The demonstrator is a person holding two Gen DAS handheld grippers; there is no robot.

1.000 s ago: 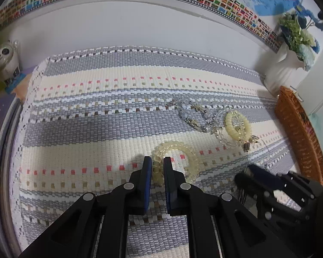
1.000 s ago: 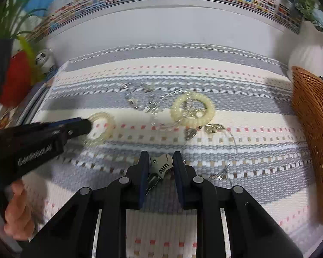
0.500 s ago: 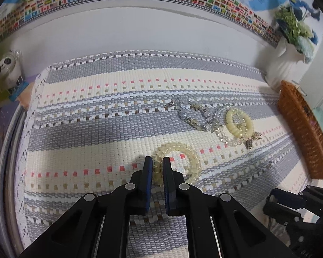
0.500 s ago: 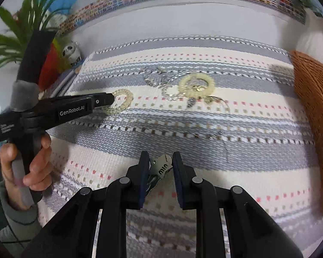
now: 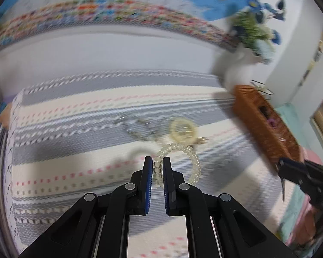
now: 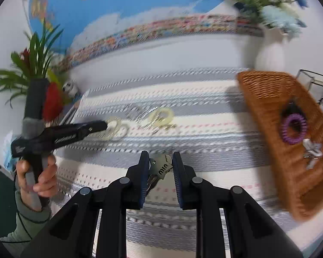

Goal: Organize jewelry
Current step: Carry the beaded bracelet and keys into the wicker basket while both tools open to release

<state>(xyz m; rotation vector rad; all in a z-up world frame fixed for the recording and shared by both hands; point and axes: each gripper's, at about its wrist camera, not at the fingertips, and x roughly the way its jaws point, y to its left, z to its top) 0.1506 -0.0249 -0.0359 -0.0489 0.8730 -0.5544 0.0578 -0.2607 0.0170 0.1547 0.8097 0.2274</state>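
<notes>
My left gripper (image 5: 157, 167) is shut on a clear beaded bracelet (image 5: 191, 157) and holds it above the striped mat (image 5: 75, 172). It also shows in the right wrist view (image 6: 106, 126) with the bracelet (image 6: 115, 129). My right gripper (image 6: 160, 165) is shut on a silver tagged charm (image 6: 161, 167), lifted over the mat. A cream bracelet (image 5: 183, 130) and a silver chain (image 5: 137, 129) lie on the mat. The wicker basket (image 6: 269, 111) at the right holds a purple coil band (image 6: 294, 129) and a silver piece (image 6: 312, 150).
A white vase with flowers (image 5: 241, 68) stands behind the basket (image 5: 262, 124). A green plant (image 6: 32, 64) and a small panda figure (image 6: 71, 88) are at the far left. A wall with a flag border runs behind the mat.
My left gripper has lifted the clear bracelet off the mat and swung right. My right gripper has risen with the charm and turned toward the basket.
</notes>
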